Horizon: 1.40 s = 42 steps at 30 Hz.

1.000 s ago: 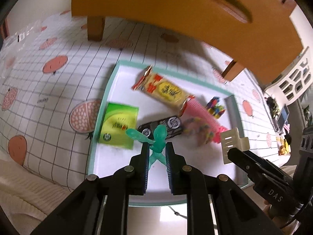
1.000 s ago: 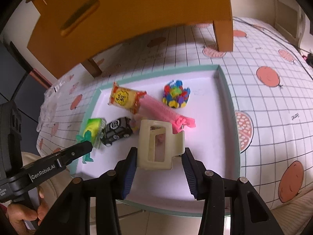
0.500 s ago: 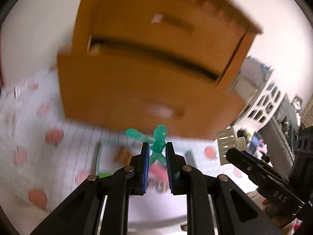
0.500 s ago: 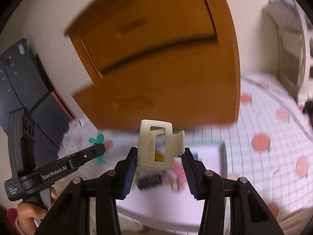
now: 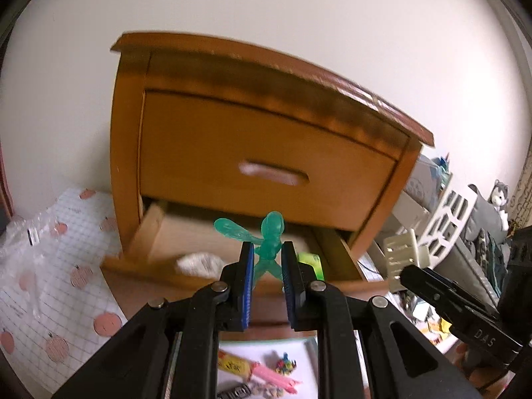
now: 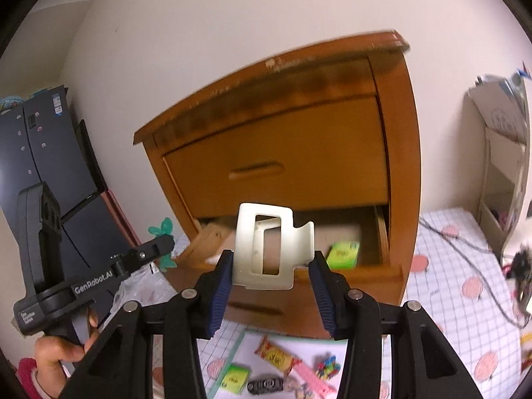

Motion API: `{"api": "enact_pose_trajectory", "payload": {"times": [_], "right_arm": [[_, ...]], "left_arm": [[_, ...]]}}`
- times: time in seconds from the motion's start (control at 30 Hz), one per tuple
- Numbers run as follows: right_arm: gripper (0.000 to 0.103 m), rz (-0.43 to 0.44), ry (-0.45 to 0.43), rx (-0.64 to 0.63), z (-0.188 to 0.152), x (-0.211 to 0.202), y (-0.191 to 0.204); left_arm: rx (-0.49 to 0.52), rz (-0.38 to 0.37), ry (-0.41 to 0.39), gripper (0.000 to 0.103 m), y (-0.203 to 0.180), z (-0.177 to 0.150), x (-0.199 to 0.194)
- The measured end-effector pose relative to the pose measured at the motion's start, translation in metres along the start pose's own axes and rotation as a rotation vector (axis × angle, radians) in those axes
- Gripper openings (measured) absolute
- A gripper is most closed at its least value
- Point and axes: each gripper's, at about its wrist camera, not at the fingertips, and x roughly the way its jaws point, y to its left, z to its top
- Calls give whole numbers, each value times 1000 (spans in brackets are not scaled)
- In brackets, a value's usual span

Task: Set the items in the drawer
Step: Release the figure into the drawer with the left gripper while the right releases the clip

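Over on the left, the left gripper [image 5: 267, 267] is pinched tight on a small translucent green figure [image 5: 268, 246], its blue pads pressing the toy's waist while the head and one wing-like limb stick up above the fingers. A hand [image 6: 55, 354] is wrapped around that gripper's black handle. Behind the toy stands the wooden nightstand [image 5: 232, 146]; its upper drawer is closed and the lower drawer [image 5: 159, 232] is pulled out. Inside the drawer lie something white and crumpled [image 5: 199, 264] and a bright green box [image 6: 344, 254] towards its right end.

To the right, the right gripper [image 6: 271, 277] clamps a cream hair claw clip [image 6: 269, 247] by its two sides, holding it upright in front of the open drawer.

Low down, in front of the nightstand, sits a white tray with a mint rim [image 6: 236, 345] on a checked cloth with peach prints [image 6: 465, 299]. On the tray are another green box [image 6: 235, 379], a black toy car [image 6: 266, 384], a yellow snack packet [image 6: 276, 357], a pink comb [image 6: 314, 382] and a small multicoloured toy [image 6: 327, 365].
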Motion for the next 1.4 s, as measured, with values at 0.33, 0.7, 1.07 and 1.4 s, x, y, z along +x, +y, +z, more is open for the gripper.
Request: {"api": "enact_pose_trajectory", "payload": {"times": [0.33,0.7,1.07,1.4], "right_arm": [[49,-45,70,11,20,35,-13],[49,-108,157,6,14,68,-23],[49,-143,184,-26,17,83,-18],[57,-144,206,-49,13,85,-13]], "left_arm": [[-22,53,46,17,19,13,22],[-65,94,118,17,36,6,48],[-20,118,141,17,27,9,59],[-14,129,163,35,26,7,61]]}}
